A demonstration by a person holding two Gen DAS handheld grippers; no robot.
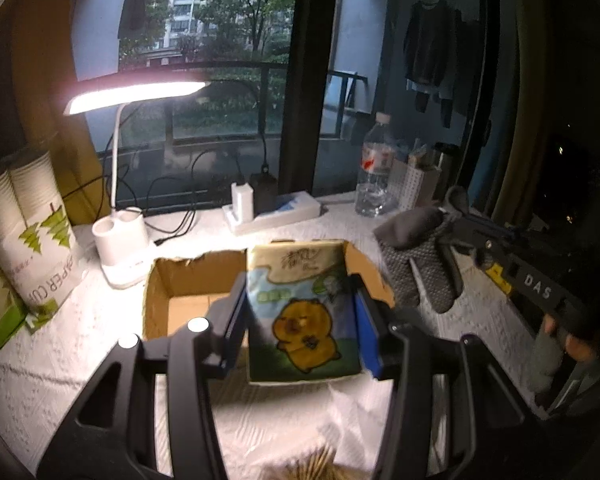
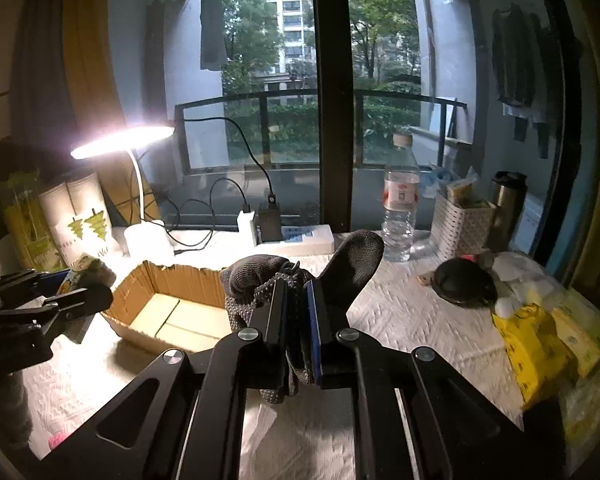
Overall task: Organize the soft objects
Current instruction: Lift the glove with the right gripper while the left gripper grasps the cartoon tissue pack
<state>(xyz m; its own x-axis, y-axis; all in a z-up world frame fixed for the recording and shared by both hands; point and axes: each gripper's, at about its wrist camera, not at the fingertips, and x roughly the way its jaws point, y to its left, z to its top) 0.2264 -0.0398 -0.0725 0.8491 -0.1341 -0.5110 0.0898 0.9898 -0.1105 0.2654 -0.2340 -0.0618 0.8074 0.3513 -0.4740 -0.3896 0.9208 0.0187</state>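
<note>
My left gripper (image 1: 300,320) is shut on a tissue pack (image 1: 300,316) printed with a yellow cartoon bear, held above the right part of an open cardboard box (image 1: 172,276). In the right wrist view the same box (image 2: 156,296) lies left of centre, its floor bare, and the left gripper (image 2: 80,296) hangs over its left edge with the pack. My right gripper (image 2: 298,320) is shut on a grey knitted glove (image 2: 352,264), lifted above the table. In the left wrist view that glove (image 1: 416,256) hangs to the right of the box.
A lit desk lamp (image 1: 124,240), stacked paper cups (image 1: 32,216), a power strip (image 1: 276,212) with cables and a water bottle (image 2: 400,204) line the window side. A white basket (image 2: 460,224), a dark round object (image 2: 464,280) and yellow packs (image 2: 540,344) crowd the right.
</note>
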